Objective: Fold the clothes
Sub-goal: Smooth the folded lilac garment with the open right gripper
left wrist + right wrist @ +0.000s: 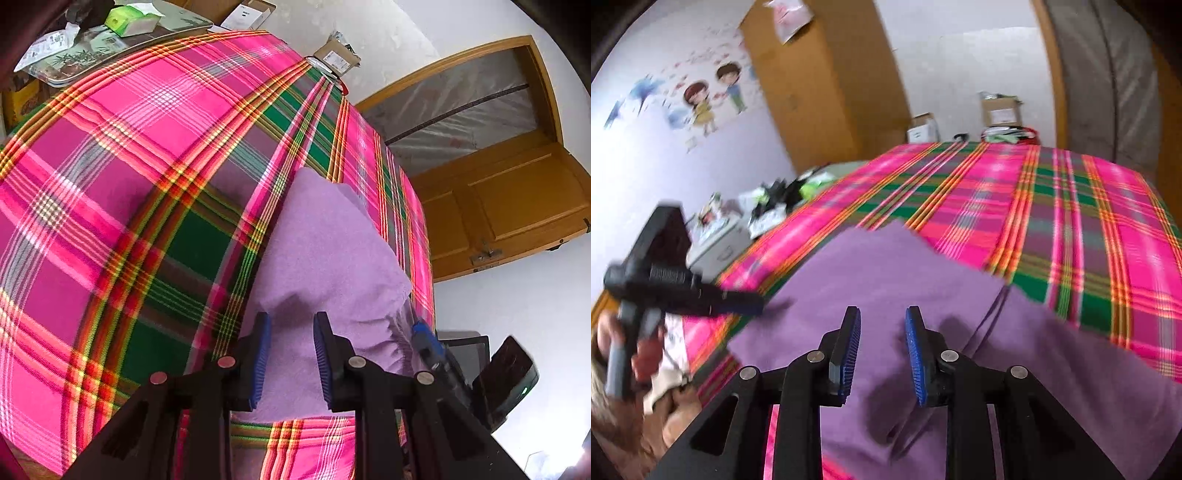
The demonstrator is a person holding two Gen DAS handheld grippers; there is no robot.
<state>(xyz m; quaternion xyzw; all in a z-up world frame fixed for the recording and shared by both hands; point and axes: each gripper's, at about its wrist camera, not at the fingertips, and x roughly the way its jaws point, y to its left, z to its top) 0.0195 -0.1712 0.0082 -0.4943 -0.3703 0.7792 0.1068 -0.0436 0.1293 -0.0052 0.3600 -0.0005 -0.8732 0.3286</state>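
A purple garment (325, 258) lies on the pink and green plaid sheet (147, 166), with a raised fold near its front. My left gripper (291, 354) is open just above the garment's near part, and purple cloth shows between its blue pads (258, 354). The right gripper's blue tip (424, 332) is at the garment's right edge. In the right wrist view the garment (886, 280) spreads wide below my open right gripper (882, 350), which holds nothing. The left gripper (757, 304), held by a hand (642, 354), reaches over the cloth's left edge and is blurred.
The plaid sheet (1071, 221) covers a bed or table. Cardboard boxes (1001, 107) and clutter sit at its far end. A tissue pack (133, 20) and papers lie on a side surface. A wooden door (517, 206) stands to the right, a white box (720, 243) to the left.
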